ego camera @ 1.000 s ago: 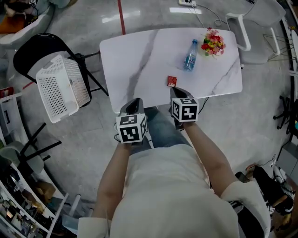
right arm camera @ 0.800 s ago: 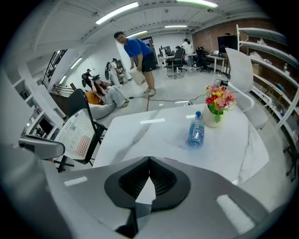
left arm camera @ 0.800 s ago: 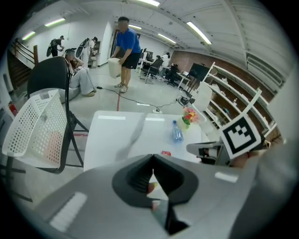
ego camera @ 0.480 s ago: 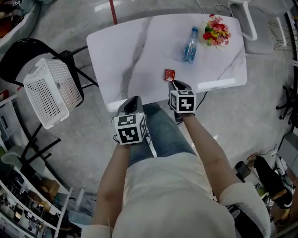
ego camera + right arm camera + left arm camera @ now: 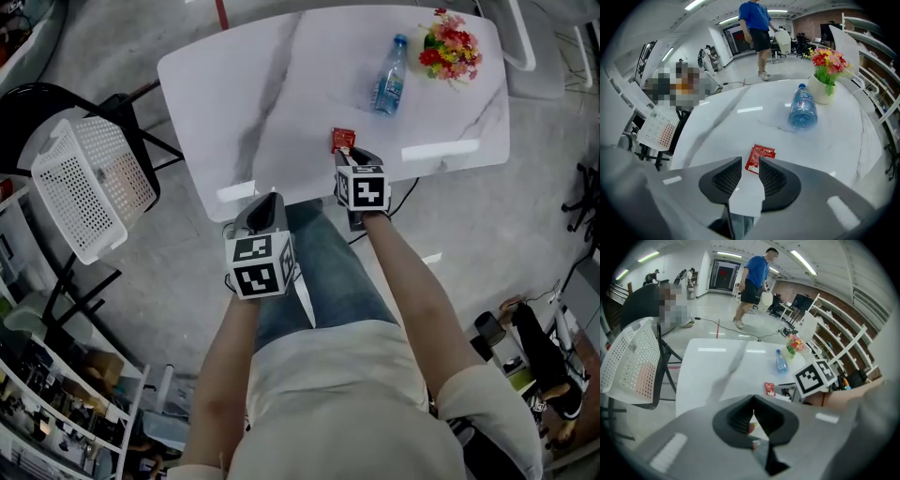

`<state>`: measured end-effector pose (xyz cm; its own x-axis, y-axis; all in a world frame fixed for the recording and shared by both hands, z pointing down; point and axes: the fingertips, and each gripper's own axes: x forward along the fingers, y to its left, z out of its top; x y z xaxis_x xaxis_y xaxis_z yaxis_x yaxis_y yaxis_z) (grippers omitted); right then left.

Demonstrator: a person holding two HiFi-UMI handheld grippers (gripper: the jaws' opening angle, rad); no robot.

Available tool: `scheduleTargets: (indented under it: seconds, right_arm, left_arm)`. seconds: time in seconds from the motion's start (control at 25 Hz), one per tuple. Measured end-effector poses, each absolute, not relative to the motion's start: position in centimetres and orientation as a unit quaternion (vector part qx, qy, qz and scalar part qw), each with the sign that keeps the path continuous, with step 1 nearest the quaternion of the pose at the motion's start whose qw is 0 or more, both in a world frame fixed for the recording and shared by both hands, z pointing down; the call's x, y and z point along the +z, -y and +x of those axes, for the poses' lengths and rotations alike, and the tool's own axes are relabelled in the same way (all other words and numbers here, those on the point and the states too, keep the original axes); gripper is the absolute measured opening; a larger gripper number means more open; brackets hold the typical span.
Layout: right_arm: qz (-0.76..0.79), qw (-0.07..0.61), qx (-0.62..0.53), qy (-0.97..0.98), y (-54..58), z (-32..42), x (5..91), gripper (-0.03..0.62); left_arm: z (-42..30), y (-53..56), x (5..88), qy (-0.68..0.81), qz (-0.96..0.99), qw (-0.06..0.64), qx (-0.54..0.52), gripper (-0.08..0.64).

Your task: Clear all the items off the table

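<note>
A small red packet (image 5: pixel 342 140) (image 5: pixel 759 157) lies near the front edge of the white marble table (image 5: pixel 281 94). Further back lie a clear water bottle (image 5: pixel 389 84) (image 5: pixel 802 112) on its side and a vase of flowers (image 5: pixel 452 49) (image 5: pixel 827 70). My right gripper (image 5: pixel 351 157) (image 5: pixel 750 165) hangs just short of the packet. Its jaws have just been opening; they stand a little apart with nothing pressed between them. My left gripper (image 5: pixel 267 202) (image 5: pixel 753 399) is shut and empty, off the table's front edge above my legs.
A white perforated basket (image 5: pixel 84 187) (image 5: pixel 633 366) sits on a black chair left of the table. A white chair (image 5: pixel 511 37) stands at the far right. A person in blue (image 5: pixel 754 282) stands on the floor beyond the table. Cluttered shelves line the lower left.
Both grippers have sunk toward the table. The right one has come forward over the front edge up to the red packet. The left one stays short of the edge.
</note>
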<state>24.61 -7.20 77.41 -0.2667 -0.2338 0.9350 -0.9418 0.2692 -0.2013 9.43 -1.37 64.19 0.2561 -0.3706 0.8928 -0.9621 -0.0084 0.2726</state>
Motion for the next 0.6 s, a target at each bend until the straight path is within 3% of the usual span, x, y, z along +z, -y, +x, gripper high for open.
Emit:
scheduleTargets:
  seconds: [0.6]
  right_arm:
    - [0.43,0.452,0.432,0.651,7.3,24.6,82.6,0.158]
  left_arm:
    - [10.6,0.9,66.6,0.512,0.625,0.492,0.326,0.008]
